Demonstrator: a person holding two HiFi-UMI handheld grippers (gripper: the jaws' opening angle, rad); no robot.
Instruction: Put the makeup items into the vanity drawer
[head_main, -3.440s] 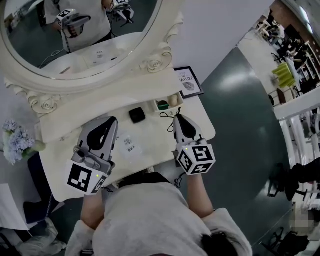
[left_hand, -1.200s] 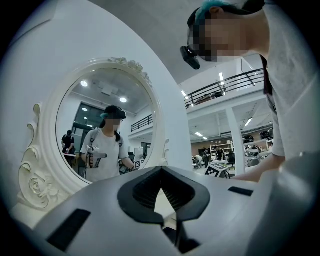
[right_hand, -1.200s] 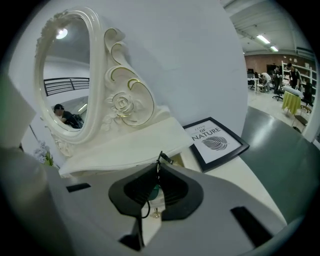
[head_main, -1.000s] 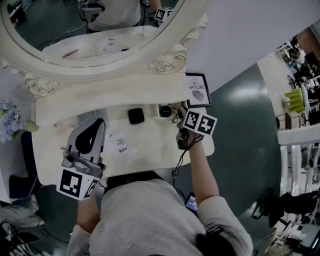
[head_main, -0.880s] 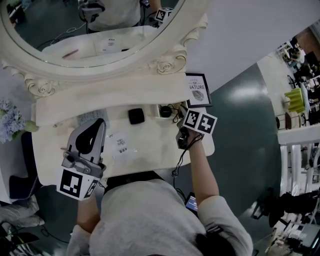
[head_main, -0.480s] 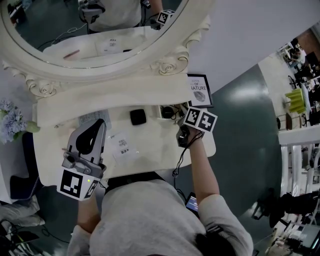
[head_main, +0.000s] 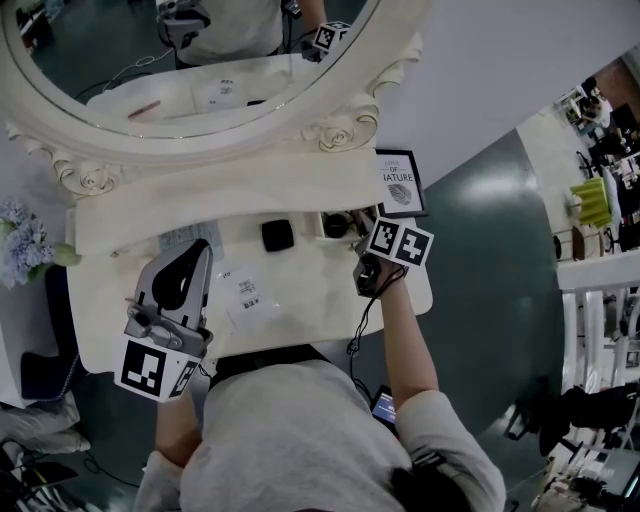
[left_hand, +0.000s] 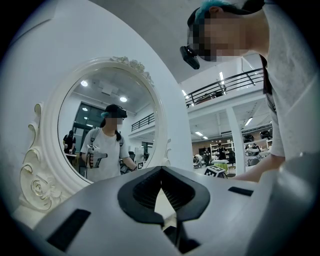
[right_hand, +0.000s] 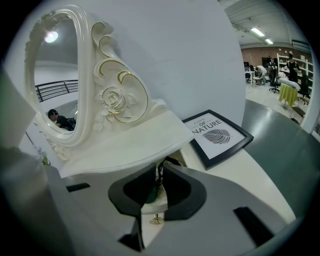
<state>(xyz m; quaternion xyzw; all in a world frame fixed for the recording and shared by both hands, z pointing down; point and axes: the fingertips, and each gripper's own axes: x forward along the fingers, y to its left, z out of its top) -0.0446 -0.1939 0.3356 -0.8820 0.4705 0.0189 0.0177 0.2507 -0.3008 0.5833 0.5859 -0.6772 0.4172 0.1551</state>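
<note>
Right claw (head_main: 358, 230) fwd vs earlier; cord (right_hand: 170, 160) btw tips, grip unclear

The left gripper (head_main: 200, 246) is held low and level on a bent left arm (head_main: 178, 425), jaws tip to tip and empty. The right arm (head_main: 402, 335) is stretched forward, its right gripper (right_hand: 156, 176) angled down, jaws pinched onto a thin black cord (right_hand: 160, 169).
</note>
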